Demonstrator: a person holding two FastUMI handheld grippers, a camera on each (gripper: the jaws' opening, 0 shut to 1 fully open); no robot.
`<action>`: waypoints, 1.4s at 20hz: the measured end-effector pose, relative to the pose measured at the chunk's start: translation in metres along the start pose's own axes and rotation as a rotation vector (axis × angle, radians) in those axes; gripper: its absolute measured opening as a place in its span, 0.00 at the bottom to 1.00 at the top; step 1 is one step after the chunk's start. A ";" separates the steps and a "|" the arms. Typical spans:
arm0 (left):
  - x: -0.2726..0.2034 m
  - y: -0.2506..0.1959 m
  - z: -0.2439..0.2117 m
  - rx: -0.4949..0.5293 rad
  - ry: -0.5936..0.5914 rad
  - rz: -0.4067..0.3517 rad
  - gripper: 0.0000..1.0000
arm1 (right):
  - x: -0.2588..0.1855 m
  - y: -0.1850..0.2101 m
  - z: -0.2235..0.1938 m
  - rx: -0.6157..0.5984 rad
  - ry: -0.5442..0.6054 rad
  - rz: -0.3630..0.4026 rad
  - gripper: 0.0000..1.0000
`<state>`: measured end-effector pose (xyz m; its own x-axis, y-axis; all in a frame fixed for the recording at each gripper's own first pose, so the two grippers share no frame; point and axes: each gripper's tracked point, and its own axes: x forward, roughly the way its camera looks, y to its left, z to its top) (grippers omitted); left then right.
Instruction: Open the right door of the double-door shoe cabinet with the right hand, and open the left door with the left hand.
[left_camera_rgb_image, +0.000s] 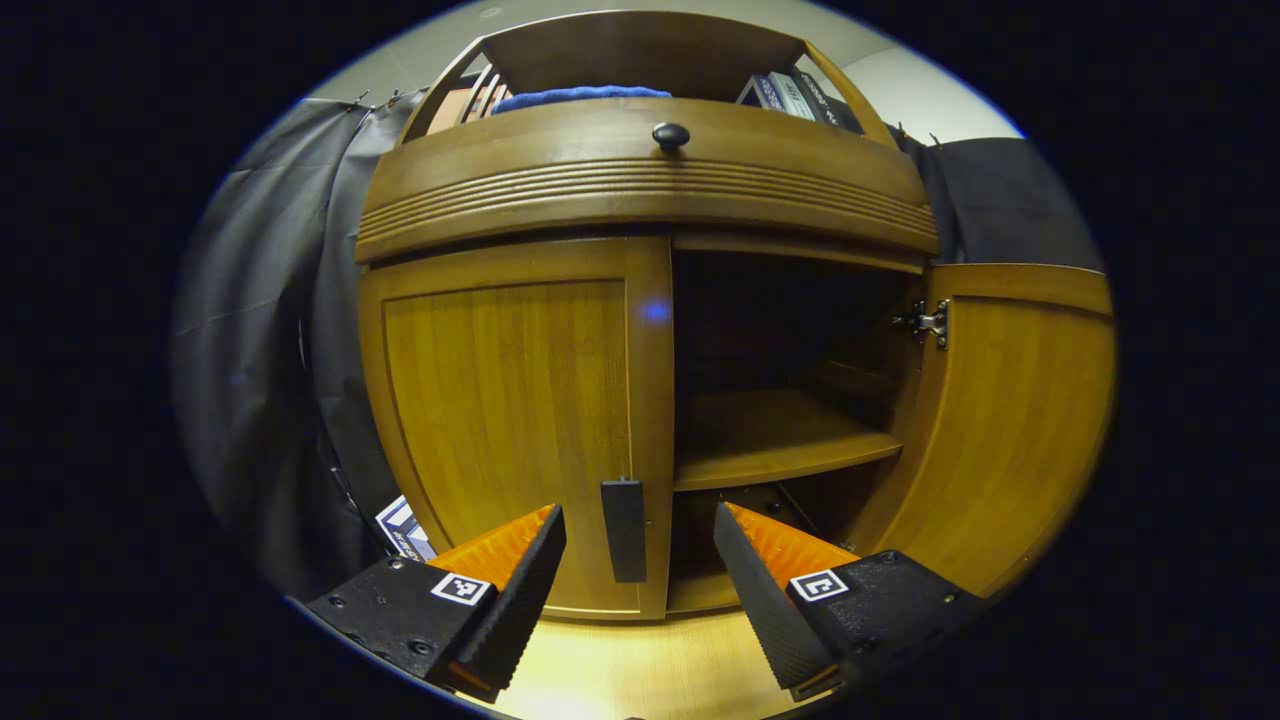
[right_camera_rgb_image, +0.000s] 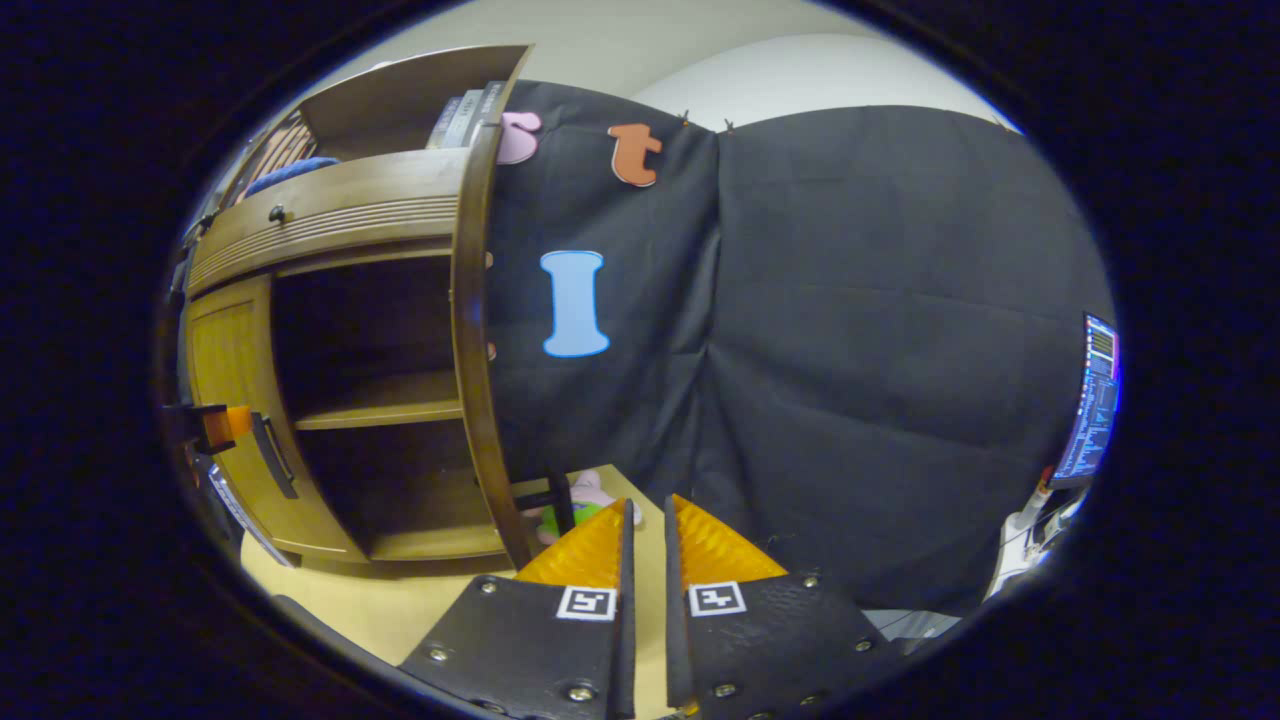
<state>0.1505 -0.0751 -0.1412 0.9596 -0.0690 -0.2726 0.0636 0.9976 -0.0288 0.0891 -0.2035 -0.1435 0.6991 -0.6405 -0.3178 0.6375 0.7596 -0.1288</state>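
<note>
1. The shoe cabinet (left_camera_rgb_image: 640, 190) was seen standing on a pale wooden desk (left_camera_rgb_image: 620, 660), close in front of the left gripper view.
2. The left door (left_camera_rgb_image: 510, 420) was found closed, with its dark upright handle (left_camera_rgb_image: 624, 530) near its inner edge.
3. The left gripper (left_camera_rgb_image: 640, 545) was held with its fingers (left_camera_rgb_image: 520, 580) wide apart, one on each side of that handle; nothing was gripped, and no contact with the handle could be made out.
4. The right door (left_camera_rgb_image: 1010, 420) was seen swung fully open, a metal hinge (left_camera_rgb_image: 932, 322) showing at its upper inner edge.
5. Behind the open door a dark interior was exposed, with a wooden shelf (left_camera_rgb_image: 780, 440) across its middle.
6. A round dark knob (left_camera_rgb_image: 671, 135) was noted on the curved drawer front above the doors, and a blue cloth (left_camera_rgb_image: 580, 95) and some books (left_camera_rgb_image: 790, 95) were seen on the open top shelf.
7. In the right gripper view the right gripper (right_camera_rgb_image: 645, 525) was held well to the side of the cabinet (right_camera_rgb_image: 330, 210), its fingers (right_camera_rgb_image: 585, 550) brought almost together with only a narrow slit left, and nothing was held between them.
8. The edge of the open right door (right_camera_rgb_image: 475, 340) was seen end-on there, with a small plush toy (right_camera_rgb_image: 580, 500) lying on the desk (right_camera_rgb_image: 400, 610) just behind it.
9. A lit screen (right_camera_rgb_image: 1090, 400) was visible at the far right edge.
</note>
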 end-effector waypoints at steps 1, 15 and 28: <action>0.008 0.001 -0.002 -0.001 0.007 0.001 0.93 | -0.001 -0.008 0.001 -0.002 -0.006 -0.018 0.12; 0.075 0.018 -0.030 -0.024 0.064 0.052 0.37 | 0.007 -0.053 -0.008 0.030 0.031 -0.107 0.19; 0.031 0.025 -0.039 -0.079 0.055 0.013 0.34 | 0.025 -0.019 -0.031 0.037 0.115 0.014 0.75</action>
<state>0.1706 -0.0521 -0.1881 0.9437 -0.0584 -0.3257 0.0269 0.9946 -0.1003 0.0841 -0.2306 -0.1775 0.6674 -0.6115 -0.4252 0.6410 0.7622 -0.0900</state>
